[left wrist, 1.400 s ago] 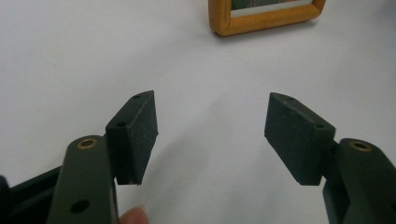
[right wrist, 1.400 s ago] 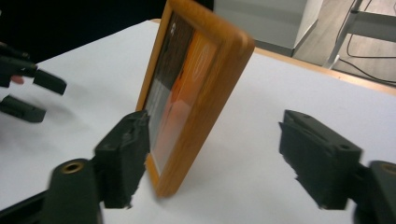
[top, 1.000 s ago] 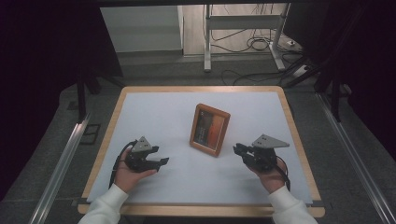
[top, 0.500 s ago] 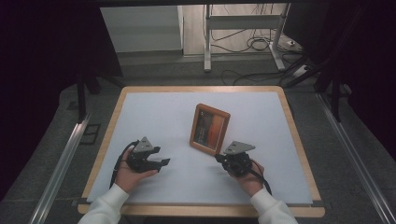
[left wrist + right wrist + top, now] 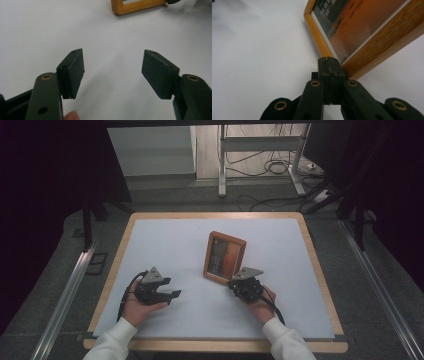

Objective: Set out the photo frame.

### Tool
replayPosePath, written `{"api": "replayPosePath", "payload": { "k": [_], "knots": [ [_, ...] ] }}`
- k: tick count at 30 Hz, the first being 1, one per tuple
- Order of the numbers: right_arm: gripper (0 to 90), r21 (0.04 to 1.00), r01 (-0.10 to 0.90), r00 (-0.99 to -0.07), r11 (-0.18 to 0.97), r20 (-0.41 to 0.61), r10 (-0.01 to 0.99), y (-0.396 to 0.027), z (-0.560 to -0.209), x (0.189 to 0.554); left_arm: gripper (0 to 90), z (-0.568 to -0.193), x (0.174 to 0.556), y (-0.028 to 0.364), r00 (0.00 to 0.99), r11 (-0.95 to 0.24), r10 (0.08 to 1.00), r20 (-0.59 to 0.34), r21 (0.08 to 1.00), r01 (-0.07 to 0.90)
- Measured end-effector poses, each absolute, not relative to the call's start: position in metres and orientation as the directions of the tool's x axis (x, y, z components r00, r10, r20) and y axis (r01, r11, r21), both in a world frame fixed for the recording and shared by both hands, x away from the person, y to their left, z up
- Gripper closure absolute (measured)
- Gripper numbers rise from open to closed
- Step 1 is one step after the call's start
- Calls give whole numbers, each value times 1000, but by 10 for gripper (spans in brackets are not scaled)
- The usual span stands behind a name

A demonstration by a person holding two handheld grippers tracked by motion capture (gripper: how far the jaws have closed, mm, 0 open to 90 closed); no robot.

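A wooden picture frame (image 5: 224,256) with an orange photo lies on the white table top, a little right of centre. My right gripper (image 5: 232,283) is shut with nothing between its pads. In the right gripper view its closed tips (image 5: 329,60) rest against the near corner of the picture frame (image 5: 372,47). My left gripper (image 5: 172,295) sits low at the front left, held in a hand, pointing right. Its jaws stand open (image 5: 112,67) over bare table, and one edge of the picture frame (image 5: 135,6) shows far ahead.
The white table top (image 5: 170,240) has a light wooden rim (image 5: 215,214). Dark floor, metal rails and a stand with cables (image 5: 260,167) lie beyond the far edge.
My right gripper has moved left and down, from the table's right side to the frame's near corner. The left gripper has stayed where it was.
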State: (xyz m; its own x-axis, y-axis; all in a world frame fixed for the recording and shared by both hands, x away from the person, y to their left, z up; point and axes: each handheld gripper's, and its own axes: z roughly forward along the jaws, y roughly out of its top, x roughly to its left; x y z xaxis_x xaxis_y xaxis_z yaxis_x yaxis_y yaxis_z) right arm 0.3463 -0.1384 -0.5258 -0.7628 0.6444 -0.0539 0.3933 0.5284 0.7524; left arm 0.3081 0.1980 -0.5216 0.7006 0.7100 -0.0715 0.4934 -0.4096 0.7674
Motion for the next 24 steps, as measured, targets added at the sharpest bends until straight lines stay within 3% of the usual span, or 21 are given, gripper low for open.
{"api": "replayPosePath", "payload": {
  "k": [24],
  "knots": [
    [898, 763, 418, -728, 492, -43, 685, -163, -525, 357, 339, -524, 310, 197, 706, -425, 704, -70, 756, 499]
  ]
}}
